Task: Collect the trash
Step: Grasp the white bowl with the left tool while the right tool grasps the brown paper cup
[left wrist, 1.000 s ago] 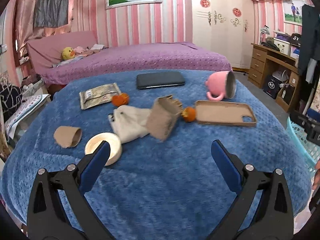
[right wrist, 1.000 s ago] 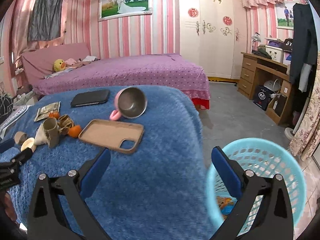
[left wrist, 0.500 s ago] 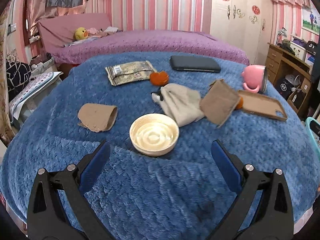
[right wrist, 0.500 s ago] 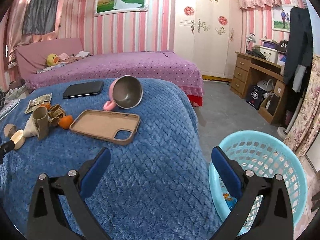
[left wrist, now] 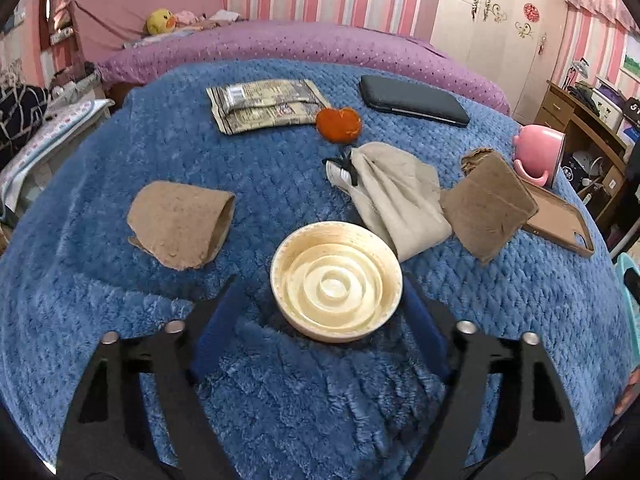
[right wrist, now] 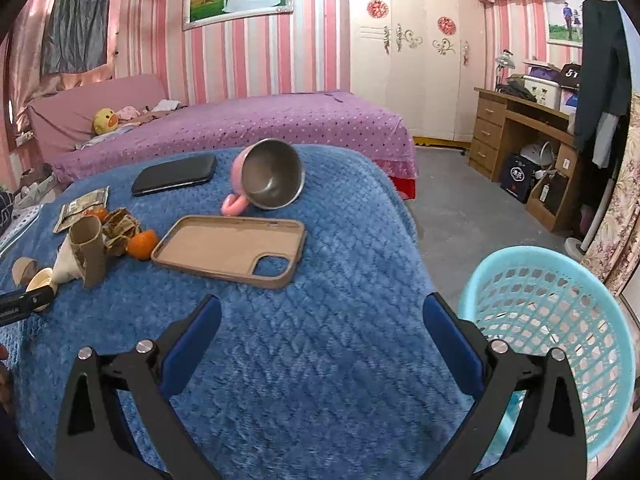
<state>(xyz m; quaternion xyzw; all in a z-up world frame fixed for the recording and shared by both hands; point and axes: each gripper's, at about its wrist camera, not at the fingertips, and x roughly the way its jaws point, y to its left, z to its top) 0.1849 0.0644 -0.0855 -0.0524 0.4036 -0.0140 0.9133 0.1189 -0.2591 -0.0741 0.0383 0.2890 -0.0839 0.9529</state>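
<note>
Cream lid (left wrist: 336, 280), beige cloth (left wrist: 396, 200) touching behind, cardboard tube (left wrist: 180, 222) beside

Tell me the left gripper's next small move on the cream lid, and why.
Probably finish closing. The left gripper already straddles the cream plastic lid on the blue blanket, its jaws closing with the lid between them but the pads not visibly pressing yet. Once gripped, lift it clear; the light blue basket waits beside the right gripper.
</note>
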